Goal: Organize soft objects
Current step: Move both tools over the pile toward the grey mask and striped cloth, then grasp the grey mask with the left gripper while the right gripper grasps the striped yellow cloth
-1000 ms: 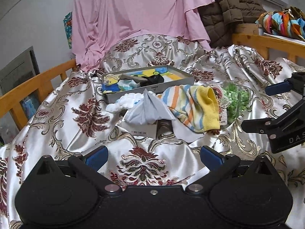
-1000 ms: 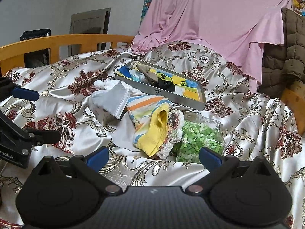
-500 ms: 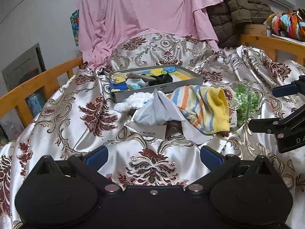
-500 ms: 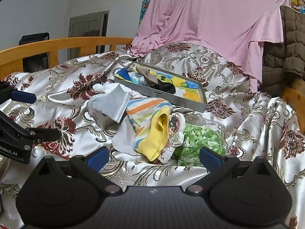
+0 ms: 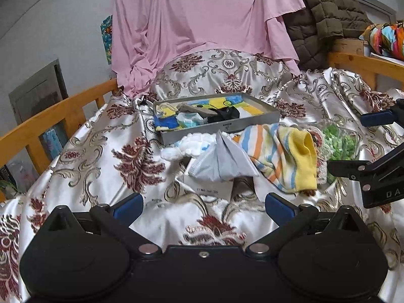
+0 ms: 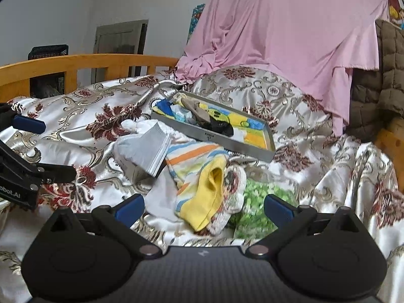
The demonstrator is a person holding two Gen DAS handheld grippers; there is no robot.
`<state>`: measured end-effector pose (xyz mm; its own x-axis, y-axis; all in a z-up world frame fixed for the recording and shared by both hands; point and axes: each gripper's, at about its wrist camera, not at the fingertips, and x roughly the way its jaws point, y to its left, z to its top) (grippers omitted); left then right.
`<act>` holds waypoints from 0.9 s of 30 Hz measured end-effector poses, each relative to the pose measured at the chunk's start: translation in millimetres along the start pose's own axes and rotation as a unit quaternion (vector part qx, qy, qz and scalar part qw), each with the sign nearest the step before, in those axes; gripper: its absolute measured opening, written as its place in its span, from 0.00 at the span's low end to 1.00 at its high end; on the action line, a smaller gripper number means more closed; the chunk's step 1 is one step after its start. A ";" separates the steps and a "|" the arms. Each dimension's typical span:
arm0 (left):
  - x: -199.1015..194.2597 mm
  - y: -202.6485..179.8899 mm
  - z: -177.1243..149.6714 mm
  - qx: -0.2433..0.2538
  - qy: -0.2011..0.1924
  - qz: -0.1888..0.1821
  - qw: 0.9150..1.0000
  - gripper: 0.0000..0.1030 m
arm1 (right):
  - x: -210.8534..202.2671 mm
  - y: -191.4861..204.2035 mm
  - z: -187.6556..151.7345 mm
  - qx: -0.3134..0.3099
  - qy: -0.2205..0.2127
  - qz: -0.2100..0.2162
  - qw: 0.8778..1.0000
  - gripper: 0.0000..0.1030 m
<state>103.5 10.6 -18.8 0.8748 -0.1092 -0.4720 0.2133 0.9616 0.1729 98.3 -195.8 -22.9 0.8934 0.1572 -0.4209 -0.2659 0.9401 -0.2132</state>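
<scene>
Cream satin bedspread [image 5: 96,151] with maroon floral and gold scroll motifs; pink sheet [image 5: 202,12]; grey tray [image 5: 222,126]; sock [image 5: 282,159] striped orange, blue, white, with yellow cuff; grey cloth [image 5: 222,161].

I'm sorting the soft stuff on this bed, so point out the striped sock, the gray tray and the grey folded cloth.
striped sock [image 6: 202,176], right wrist view, on its yellow cuff.
gray tray [image 5: 227,125], left wrist view, on its near wall.
grey folded cloth [image 5: 224,159], left wrist view, on its middle fold.

Glossy satin bedspread [image 5: 106,156], metal tray [image 5: 219,128]
</scene>
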 end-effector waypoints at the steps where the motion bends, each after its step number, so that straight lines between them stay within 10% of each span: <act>1: 2.3 0.5 2.3 -0.001 -0.001 0.001 1.000 0.99 | 1.7 -0.5 1.1 -0.005 -0.004 -0.002 1.000 1.00; 27: 105.2 15.0 50.3 -0.072 0.033 -0.030 0.996 0.99 | 104.6 4.3 17.9 -0.149 -0.043 -0.016 0.988 1.00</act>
<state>220.6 0.9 -22.4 0.8309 -0.1549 -0.5344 0.1952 0.9806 0.0193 197.0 -169.9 -52.1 0.9271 0.1654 -0.3363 -0.3201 0.8162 -0.4810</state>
